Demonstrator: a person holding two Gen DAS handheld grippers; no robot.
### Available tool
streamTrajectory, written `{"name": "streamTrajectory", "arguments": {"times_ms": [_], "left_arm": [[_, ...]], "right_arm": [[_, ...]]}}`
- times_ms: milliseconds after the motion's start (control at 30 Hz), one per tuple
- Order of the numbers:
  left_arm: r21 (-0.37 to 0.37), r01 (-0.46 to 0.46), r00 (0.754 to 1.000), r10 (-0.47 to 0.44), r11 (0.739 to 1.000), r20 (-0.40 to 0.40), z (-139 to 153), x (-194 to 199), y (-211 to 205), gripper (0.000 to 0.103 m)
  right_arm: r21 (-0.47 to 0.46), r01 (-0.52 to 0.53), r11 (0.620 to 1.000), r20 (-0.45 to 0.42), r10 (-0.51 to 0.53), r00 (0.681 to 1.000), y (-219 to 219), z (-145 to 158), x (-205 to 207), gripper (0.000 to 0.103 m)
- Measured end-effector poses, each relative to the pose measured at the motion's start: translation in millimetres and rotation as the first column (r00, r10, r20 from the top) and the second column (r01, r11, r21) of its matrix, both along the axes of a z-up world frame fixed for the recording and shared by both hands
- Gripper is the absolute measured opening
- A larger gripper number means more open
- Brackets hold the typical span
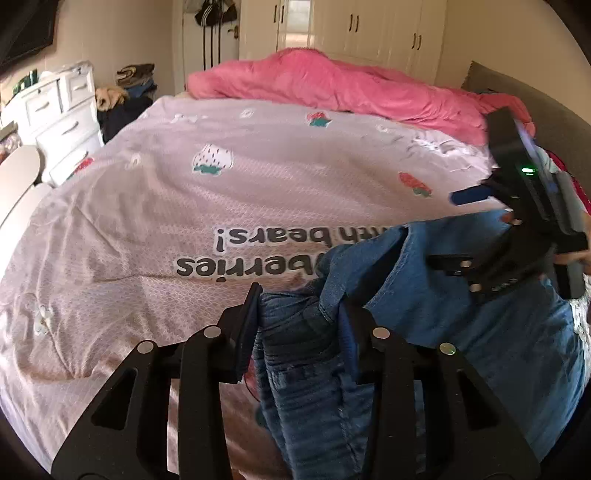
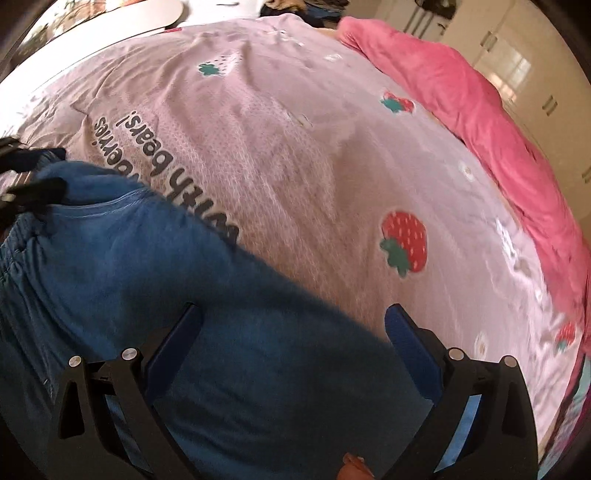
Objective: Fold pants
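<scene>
The blue denim pants (image 1: 436,295) hang bunched over the near part of the bed. My left gripper (image 1: 299,314) is shut on a gathered fold of the pants near the elastic waistband and holds it up. My right gripper (image 2: 291,321) is open, its blue pads wide apart, hovering just above the pants (image 2: 155,280). The right gripper also shows in the left wrist view (image 1: 458,229) at the right, above the denim. The left gripper's black fingers (image 2: 37,188) show at the left edge of the right wrist view.
The bed has a pale pink strawberry-print cover (image 1: 184,206) with black lettering. A bright pink blanket (image 1: 332,85) is heaped along the far side. White drawers (image 1: 62,107) and a clothes pile (image 1: 125,88) stand at the left. White wardrobes (image 1: 369,26) are behind.
</scene>
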State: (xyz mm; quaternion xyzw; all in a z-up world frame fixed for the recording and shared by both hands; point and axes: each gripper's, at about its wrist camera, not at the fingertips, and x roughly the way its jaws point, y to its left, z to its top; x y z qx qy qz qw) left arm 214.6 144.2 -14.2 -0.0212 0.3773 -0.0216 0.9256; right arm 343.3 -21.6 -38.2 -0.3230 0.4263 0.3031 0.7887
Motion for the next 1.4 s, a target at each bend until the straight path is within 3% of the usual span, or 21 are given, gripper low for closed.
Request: {"name": "streamTrajectory", "arguments": {"times_ms": [167,200,233,333,433,667,933,1033,1167,1400], "left_arm": [[0.048,0.026,0.999,-0.028,0.998,0.038,7,-10,-15,0.029],[0.058,0.029,0.999,-0.031,0.998,0.04,8,-11,-16,0.029],[0.064,0.021,0.999,-0.024,0.998,0.043,8,-13,-16,0.029],[0.05,0.008,0.999,-0.01,0.999,0.044,8,-16,-12,0.029],[0.015,0.006,0.998,-0.007,1.0,0.063,15,-26,-9,0.029],[0.018,0.034,0.994,-0.036,0.999,0.102,26,-54,-23,0.029],[-0.015,0.055,0.989,-0.053,0.998,0.135,33,-129,-30,0.03],[-0.025,0.063,0.991,-0.059,0.998,0.117,32,-151,-30,0.031],[0.031,0.086,0.996,-0.087,0.996,0.036,17,-169,-37,0.031],[-0.049,0.061,0.995,-0.064,0.997,-0.076,-7,-183,-25,0.036]], "right_arm": [[-0.047,-0.051,0.998,0.007,0.051,0.999,13,-11,-4,0.096],[-0.025,-0.064,0.998,-0.007,0.063,0.998,11,-11,-7,0.077],[0.023,-0.074,0.997,-0.042,0.075,0.996,9,-10,-11,0.051],[0.065,-0.055,0.996,-0.033,0.057,0.998,1,-5,-26,0.02],[0.117,-0.013,0.993,-0.034,0.017,0.999,-19,6,-47,0.009],[0.324,0.072,0.943,-0.039,-0.063,0.997,-72,46,-102,0.007],[0.417,0.048,0.908,-0.052,-0.029,0.998,-100,65,-194,0.007],[0.435,0.031,0.9,-0.071,0.0,0.998,-106,61,-229,0.007],[0.41,0.005,0.912,-0.109,0.043,0.993,-105,45,-268,0.007],[0.377,0.015,0.926,-0.217,0.072,0.974,-97,13,-297,0.008]]}}
